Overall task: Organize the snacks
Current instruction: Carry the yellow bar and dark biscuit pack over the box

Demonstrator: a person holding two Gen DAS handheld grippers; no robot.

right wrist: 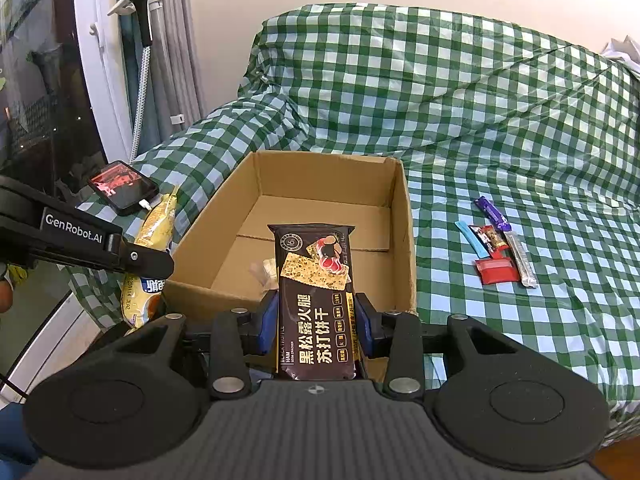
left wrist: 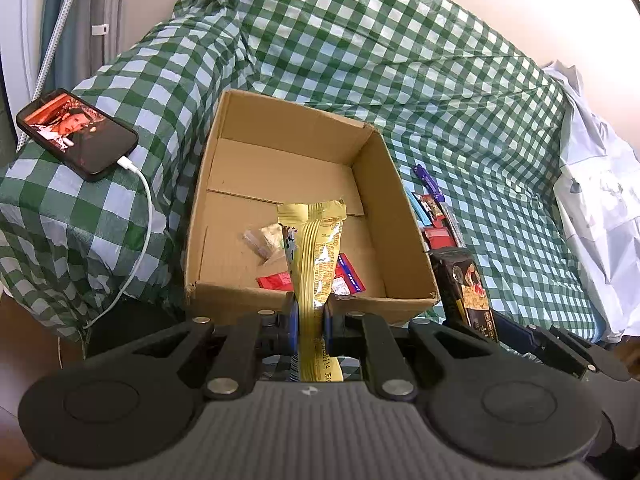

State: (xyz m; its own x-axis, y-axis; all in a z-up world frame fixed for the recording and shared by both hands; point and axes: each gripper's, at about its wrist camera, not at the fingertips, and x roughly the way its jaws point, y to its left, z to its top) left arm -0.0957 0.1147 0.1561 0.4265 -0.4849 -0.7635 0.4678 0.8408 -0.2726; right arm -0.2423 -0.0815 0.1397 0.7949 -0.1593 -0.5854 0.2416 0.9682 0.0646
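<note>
Two glossy packets above corrugated box

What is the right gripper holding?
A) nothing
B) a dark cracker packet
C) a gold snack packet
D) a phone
B: the right gripper is clamped on the dark cracker packet above the cardboard box; the gold snack packet sits in the left gripper.

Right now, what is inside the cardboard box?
Inside the cardboard box: a clear wrapped snack and small red packets near the front wall; the far floor is bare. The held gold packet hides part of the floor between them.
</note>
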